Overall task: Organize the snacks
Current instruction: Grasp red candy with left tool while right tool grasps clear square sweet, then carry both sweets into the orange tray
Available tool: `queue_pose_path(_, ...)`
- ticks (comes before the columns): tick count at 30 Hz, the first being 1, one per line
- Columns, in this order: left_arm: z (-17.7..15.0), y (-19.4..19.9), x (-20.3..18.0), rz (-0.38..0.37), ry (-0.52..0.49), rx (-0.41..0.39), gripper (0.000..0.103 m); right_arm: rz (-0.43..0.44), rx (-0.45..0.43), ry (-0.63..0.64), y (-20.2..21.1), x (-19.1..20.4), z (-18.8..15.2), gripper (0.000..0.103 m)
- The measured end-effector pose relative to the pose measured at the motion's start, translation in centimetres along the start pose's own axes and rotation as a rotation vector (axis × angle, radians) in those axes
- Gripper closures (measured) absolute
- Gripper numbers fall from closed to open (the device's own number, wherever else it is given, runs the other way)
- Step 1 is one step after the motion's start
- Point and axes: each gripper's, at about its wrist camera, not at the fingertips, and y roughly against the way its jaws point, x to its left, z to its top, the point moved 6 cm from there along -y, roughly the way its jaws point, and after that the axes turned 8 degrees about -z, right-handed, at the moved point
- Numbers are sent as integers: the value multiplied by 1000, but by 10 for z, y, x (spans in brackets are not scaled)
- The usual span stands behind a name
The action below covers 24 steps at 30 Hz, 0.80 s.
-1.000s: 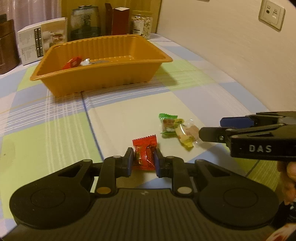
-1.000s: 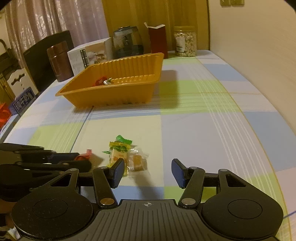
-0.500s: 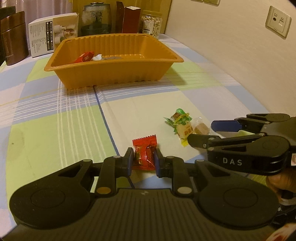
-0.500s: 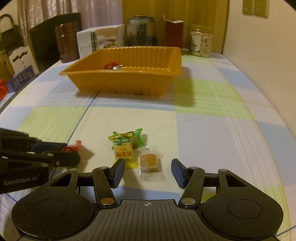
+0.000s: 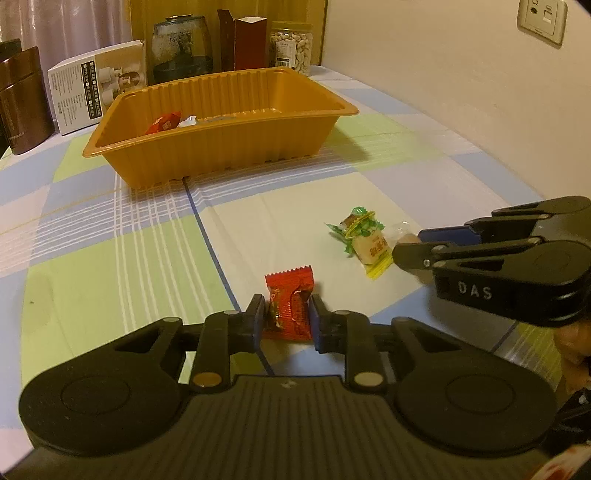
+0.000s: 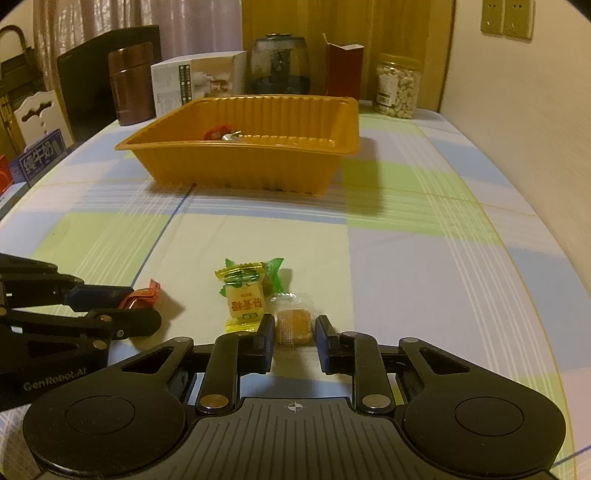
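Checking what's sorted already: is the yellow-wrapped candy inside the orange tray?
No, the yellow-wrapped candy lies on the tablecloth, well short of the orange tray.

Peanut jar (image 6: 398, 85), maroon carton (image 6: 343, 70), brown canister (image 6: 131, 83) on checked tablecloth (image 6: 424, 258).

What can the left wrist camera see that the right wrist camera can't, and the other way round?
Only the left wrist view shows the white wall socket. Only the right wrist view shows the blue-and-white carton at the table's left edge. Both show the orange tray, the red candy in the left gripper, and the clear-wrapped brown candy the right gripper is closing on.
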Motion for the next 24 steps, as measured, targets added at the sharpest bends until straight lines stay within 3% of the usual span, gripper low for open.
queue_pose_path(15, 1, 4, 2, -4, 23, -17, 82, -2, -25, -61, 9, -7, 6, 80)
queue_pose_path(24, 25, 24, 8, -35, 72, -64, 82, 32, -85, -107, 25, -9, 32, 80)
